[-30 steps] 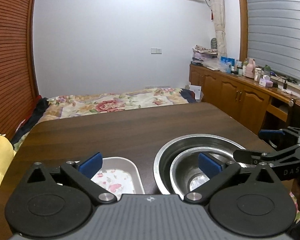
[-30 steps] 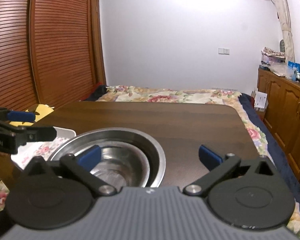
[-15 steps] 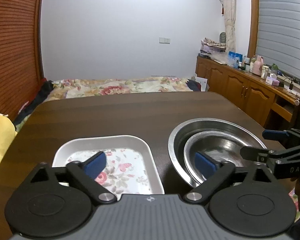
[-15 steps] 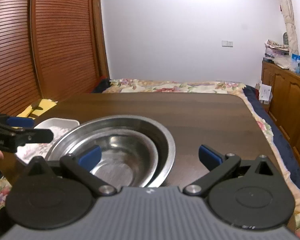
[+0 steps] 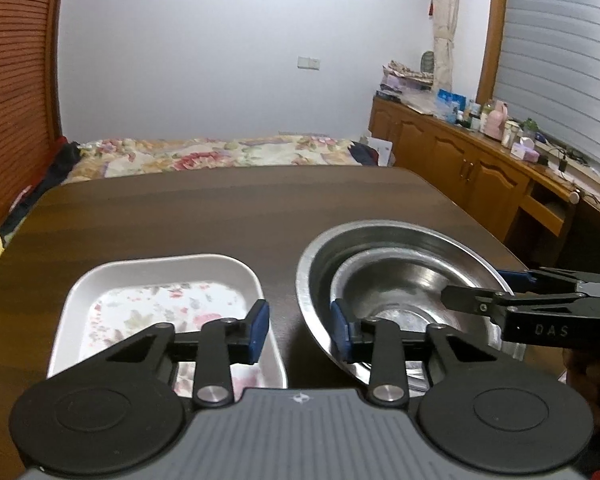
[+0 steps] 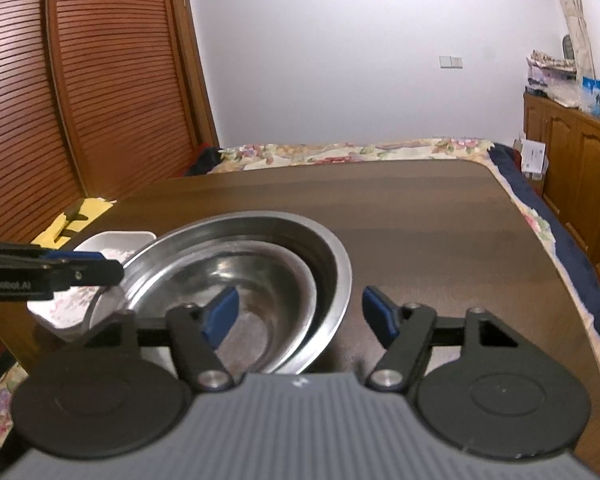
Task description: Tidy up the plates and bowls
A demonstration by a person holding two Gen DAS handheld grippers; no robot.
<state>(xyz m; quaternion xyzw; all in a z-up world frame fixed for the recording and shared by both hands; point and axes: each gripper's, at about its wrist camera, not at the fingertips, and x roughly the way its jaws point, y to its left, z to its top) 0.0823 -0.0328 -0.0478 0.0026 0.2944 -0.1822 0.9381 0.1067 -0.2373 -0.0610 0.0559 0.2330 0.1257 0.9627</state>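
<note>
A white rectangular tray (image 5: pixel 168 280) with rounded corners and a floral bottom sits flat under my left jaws' left pad. Just beside it, under the other pad, a big steel bowl (image 5: pixel 396 236) stands upright with a smaller steel bowl (image 5: pixel 400 284) nested inside; my right jaws straddle the big bowl's rim.

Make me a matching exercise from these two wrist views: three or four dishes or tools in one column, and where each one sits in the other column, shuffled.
Column one
1. white rectangular tray with a floral bottom
2. large stainless steel bowl
3. smaller stainless steel bowl
4. right gripper

Column two
A. nested inside another bowl
B. jaws astride the bowls' right rims
C. on the dark wooden table, left of the bowls
D. on the table, holding a second bowl

Pairs: 1-C, 2-D, 3-A, 4-B
</note>
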